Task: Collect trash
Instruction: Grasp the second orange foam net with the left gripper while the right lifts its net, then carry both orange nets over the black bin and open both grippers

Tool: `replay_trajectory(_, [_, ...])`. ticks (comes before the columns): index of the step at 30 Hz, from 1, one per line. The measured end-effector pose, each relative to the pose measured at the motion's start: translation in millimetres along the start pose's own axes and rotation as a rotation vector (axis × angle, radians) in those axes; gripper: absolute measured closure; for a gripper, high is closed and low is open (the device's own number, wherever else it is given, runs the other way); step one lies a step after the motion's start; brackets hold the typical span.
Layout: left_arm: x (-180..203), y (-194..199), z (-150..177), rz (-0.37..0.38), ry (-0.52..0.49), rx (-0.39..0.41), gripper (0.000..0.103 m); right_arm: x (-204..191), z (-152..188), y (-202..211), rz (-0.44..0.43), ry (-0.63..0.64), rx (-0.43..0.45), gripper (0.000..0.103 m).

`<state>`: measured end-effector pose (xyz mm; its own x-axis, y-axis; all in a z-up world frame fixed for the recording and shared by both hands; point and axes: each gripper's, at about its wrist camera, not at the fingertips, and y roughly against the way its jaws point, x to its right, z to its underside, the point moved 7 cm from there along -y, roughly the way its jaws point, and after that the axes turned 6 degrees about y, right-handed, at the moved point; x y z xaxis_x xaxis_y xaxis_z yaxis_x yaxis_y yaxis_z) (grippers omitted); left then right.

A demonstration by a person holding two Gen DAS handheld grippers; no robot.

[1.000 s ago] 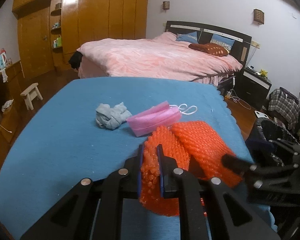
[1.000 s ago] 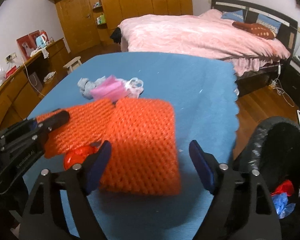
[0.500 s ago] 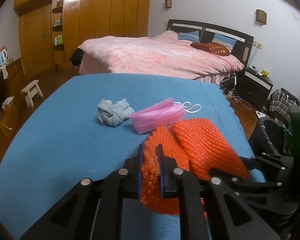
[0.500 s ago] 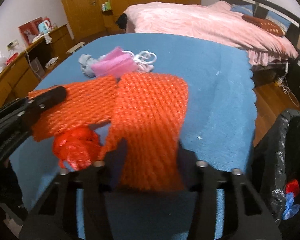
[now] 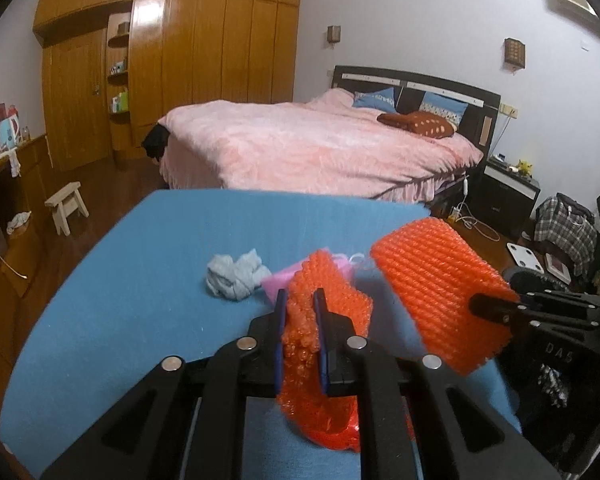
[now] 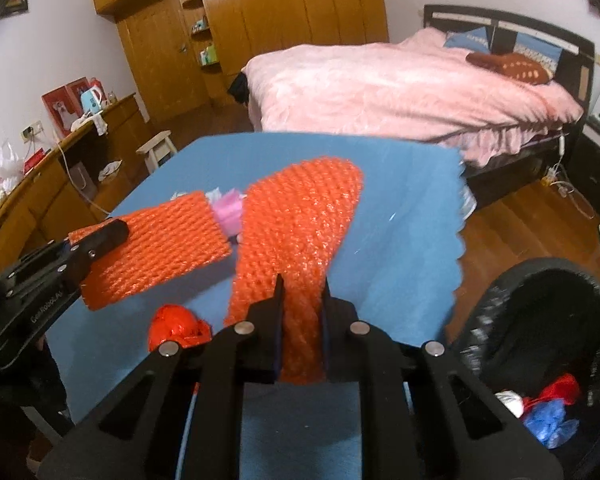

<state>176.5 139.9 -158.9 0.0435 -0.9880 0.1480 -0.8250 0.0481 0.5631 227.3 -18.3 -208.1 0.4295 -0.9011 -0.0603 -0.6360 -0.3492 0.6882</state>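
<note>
My left gripper (image 5: 300, 300) is shut on one orange foam net sleeve (image 5: 320, 316), held above the blue table (image 5: 140, 280). My right gripper (image 6: 301, 284) is shut on a second orange foam net sleeve (image 6: 300, 220), also lifted; that sleeve shows in the left wrist view (image 5: 436, 292). The left-held sleeve shows in the right wrist view (image 6: 160, 248). A crumpled red plastic piece (image 6: 178, 326) lies on the table below. A pink face mask (image 5: 276, 280) and a grey crumpled tissue (image 5: 236, 276) lie further back. A black trash bag (image 6: 540, 340) stands open at the table's right.
The trash bag holds red, blue and white scraps (image 6: 548, 408). A pink bed (image 5: 320, 148) stands behind the table, a wooden wardrobe (image 5: 200, 60) at the back, a small stool (image 5: 66, 206) on the floor to the left, and a nightstand (image 5: 504, 192) to the right.
My right gripper closed on the second orange sleeve and lifted it off the table. The left gripper raised its sleeve too, uncovering the red plastic piece.
</note>
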Motion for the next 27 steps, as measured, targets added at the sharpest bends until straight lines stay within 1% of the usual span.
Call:
replay_trajectory(7, [17.1, 20.3, -15.7, 0.018, -0.016, 0.046, 0.091, 12.1, -14.1, 30.2, 0.029, -0.005, 0.06, 0.089])
replay_trajectory(16, [52.7, 38.8, -33.1, 0.058, -0.047, 0.089, 0.091, 30.2, -24.4, 67.2, 0.059, -0.024, 0.12, 0.089])
replay_trajectory(27, [106.7, 49.5, -41.0, 0.121, -0.094, 0.12, 0.091, 65.3, -17.3, 114.2, 0.124, -0.057, 0.174, 0.089])
